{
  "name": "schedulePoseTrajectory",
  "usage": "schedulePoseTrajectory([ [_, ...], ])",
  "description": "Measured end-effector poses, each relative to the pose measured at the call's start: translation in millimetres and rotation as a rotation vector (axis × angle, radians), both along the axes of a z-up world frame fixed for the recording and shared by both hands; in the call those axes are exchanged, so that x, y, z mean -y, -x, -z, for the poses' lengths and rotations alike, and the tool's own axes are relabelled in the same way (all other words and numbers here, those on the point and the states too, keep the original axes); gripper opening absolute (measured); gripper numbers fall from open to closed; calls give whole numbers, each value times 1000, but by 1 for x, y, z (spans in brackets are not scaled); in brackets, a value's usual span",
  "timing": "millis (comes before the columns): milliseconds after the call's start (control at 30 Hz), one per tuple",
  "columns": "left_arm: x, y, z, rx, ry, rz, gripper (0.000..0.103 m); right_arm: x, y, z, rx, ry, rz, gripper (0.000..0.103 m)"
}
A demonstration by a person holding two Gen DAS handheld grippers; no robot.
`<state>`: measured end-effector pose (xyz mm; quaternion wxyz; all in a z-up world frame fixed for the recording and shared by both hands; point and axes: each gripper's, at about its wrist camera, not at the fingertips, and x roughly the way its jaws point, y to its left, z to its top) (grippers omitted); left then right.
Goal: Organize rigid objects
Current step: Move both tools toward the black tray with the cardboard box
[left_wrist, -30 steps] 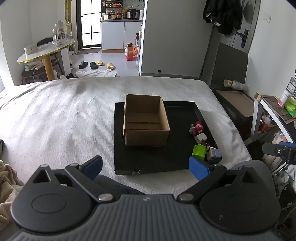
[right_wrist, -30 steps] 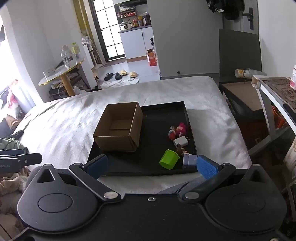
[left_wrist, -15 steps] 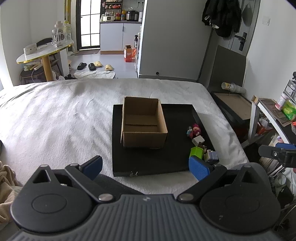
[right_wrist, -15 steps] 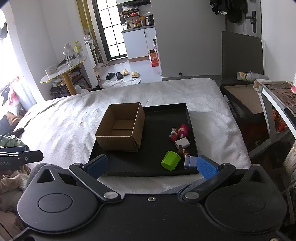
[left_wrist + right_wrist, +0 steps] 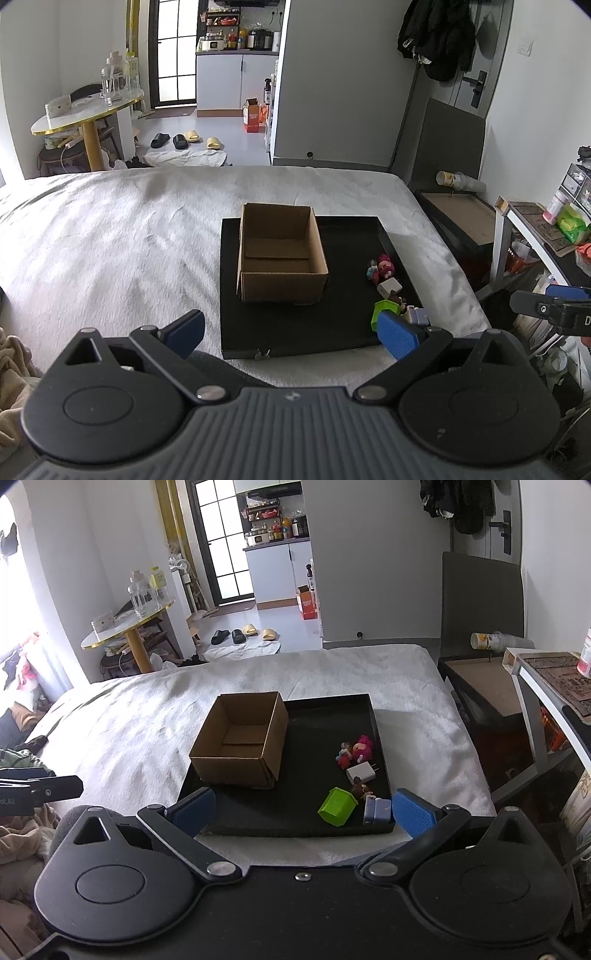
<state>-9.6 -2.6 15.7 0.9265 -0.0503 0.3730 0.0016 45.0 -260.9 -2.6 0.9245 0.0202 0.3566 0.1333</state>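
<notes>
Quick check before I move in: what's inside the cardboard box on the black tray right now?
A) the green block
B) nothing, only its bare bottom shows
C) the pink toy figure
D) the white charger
B: the cardboard box shows only its bare floor, while the green block, white charger and pink toy figure all lie outside it on the black tray.

Bright daylight pours from the left window (image 5: 22,602), blowing out there; the fisheye bends edges, focus stays sharp.
</notes>
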Motion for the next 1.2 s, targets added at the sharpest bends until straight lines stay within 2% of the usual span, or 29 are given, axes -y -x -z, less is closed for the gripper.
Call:
schedulePoseTrajectory([
  [867,-1,1,-2,6,4,-3,99,5,2,-4,6,0,11,103],
  [1200,3,-10,4,-5,8,28,99,7,0,0,-11,16,23,103],
])
